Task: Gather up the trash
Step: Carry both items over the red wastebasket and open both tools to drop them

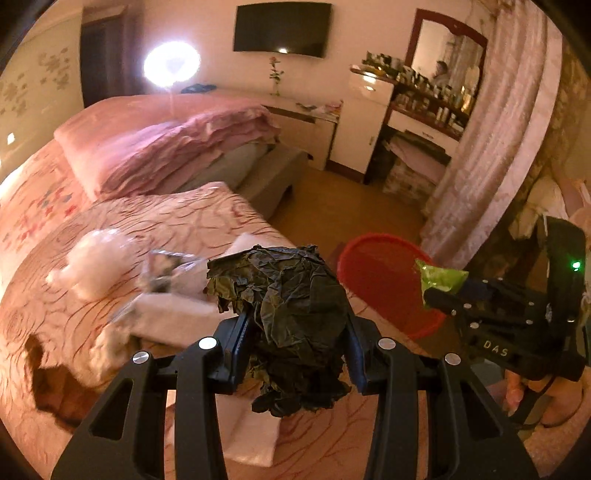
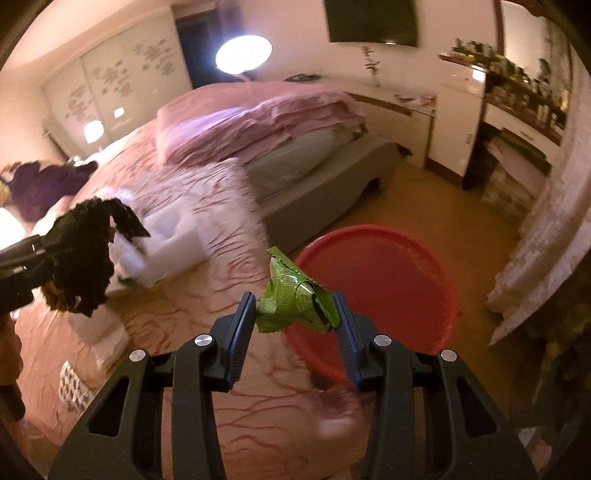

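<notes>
Spread across the left and centre of the frame: a wide bed with a pink, red-veined quilted cover (image 1: 177, 221). Lay on it, at centre left: a fluffy white wad (image 1: 94, 262), white foam blocks (image 1: 173, 317) and a crinkled clear wrapper (image 1: 166, 269). Stood on the brown floor (image 1: 343, 206), centre right, just beside the bed: a round red plastic basin (image 1: 380, 273).

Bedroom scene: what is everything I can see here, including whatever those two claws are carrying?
crumpled black paper wad: one, black, gripped in the left claw
crinkled green foil wrapper: one, green, gripped in the right claw
round red plastic basin: one, red, on the floor beside the bed
pink patterned bedspread: one, pink, covering the bed
white foam blocks: several, white, on the bedspread
folded pink quilt: one, pink, far end of the bed
wall television: one, black, far wall
left claw: one, black
right claw: one, black
</notes>
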Demonstrator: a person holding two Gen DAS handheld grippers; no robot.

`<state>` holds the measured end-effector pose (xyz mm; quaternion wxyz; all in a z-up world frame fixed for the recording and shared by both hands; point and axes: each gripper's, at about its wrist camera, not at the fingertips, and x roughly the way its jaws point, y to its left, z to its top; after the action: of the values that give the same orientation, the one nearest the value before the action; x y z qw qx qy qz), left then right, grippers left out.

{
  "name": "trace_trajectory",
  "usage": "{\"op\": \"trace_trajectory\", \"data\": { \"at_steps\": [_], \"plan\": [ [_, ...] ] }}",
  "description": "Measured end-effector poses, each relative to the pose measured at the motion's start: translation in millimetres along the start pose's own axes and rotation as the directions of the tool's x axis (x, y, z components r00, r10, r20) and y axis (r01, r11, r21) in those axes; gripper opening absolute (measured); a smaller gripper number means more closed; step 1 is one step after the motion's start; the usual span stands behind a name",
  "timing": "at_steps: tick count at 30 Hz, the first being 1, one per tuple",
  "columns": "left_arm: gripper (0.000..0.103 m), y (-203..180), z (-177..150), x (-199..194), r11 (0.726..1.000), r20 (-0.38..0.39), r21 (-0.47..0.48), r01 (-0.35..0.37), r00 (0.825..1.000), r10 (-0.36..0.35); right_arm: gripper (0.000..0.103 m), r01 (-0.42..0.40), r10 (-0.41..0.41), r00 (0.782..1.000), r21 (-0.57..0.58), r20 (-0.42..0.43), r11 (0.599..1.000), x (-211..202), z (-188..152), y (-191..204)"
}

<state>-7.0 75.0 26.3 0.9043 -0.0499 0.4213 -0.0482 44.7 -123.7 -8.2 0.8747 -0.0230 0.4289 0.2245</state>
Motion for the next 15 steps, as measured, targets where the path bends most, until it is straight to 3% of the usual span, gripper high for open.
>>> {"op": "trace_trajectory", "data": {
  "at_steps": [11, 15],
  "plan": [
    [0.041, -47.5, 25.2, 56.5, 0.993, -0.094, 0.072, 0.091, 0.992, -0.084, 0.042, 0.082, -0.082, 0.997, 0.098, -0.004, 0.992, 8.0, 2.3, -49.6],
    [0.041, -60.1, 28.5, 77.5, 0.990, -0.149, 0.081, 0.117, 0.983, -0.104, 0.048, 0.105, -0.103, 0.994, 0.112, -0.024, 0.988, 17.9, 1.7, -60.6]
  ]
}}
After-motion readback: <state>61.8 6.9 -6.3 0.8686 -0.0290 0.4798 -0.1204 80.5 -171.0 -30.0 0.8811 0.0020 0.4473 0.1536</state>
